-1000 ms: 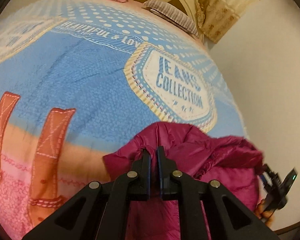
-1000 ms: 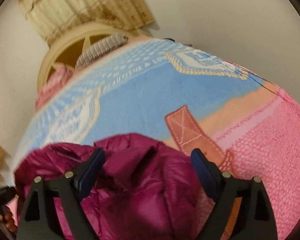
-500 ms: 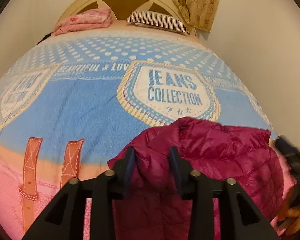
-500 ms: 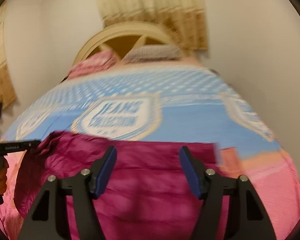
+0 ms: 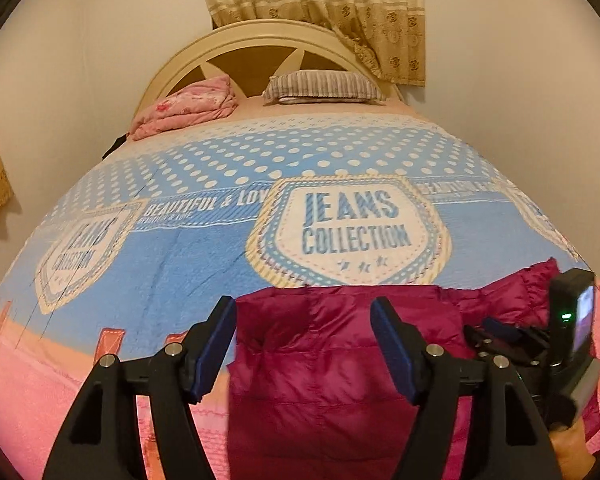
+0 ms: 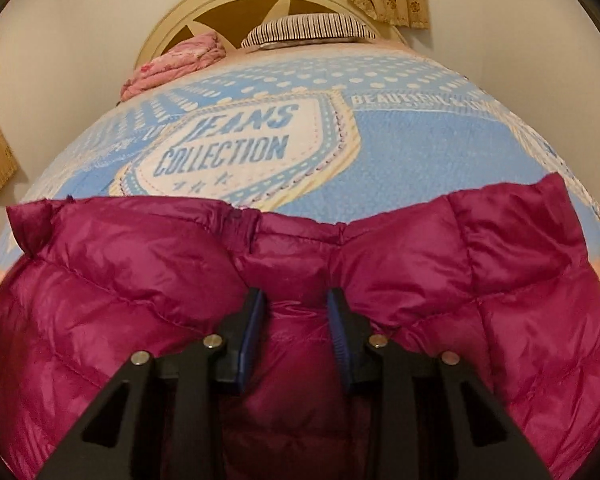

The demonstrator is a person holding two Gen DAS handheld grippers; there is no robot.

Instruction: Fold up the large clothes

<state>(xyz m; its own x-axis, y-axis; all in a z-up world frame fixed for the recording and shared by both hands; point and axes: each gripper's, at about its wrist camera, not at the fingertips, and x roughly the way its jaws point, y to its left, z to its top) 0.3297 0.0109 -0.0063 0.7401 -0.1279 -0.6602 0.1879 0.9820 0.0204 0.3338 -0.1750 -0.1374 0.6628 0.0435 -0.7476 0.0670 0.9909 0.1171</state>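
A magenta puffer jacket (image 5: pixel 320 380) lies spread flat on the near end of the bed. My left gripper (image 5: pixel 302 308) hovers above the jacket's left part. Its jaws are opening and wide apart, and the pads touch nothing. In the right wrist view the jacket (image 6: pixel 140 280) fills the lower half. My right gripper (image 6: pixel 296 296) is pushed down into the jacket's middle near the top hem. Its jaws are closing, and a puffed fold fills the gap between the blue pads. The right gripper's camera housing (image 5: pixel 572 320) shows at the jacket's right side, with a hand (image 5: pixel 568 452) under it.
The bed carries a blue, white and pink printed blanket (image 5: pixel 340 168). A folded pink quilt (image 5: pixel 188 108) and a striped pillow (image 5: pixel 324 86) lie at the cream headboard (image 5: pixel 260 40). Walls stand close on both sides, and a curtain (image 5: pixel 320 8) hangs behind.
My left gripper let go of the jacket, opened wide and rose. The jacket went from a bunched heap to lying spread out. My right gripper swung over it and narrowed onto a fold.
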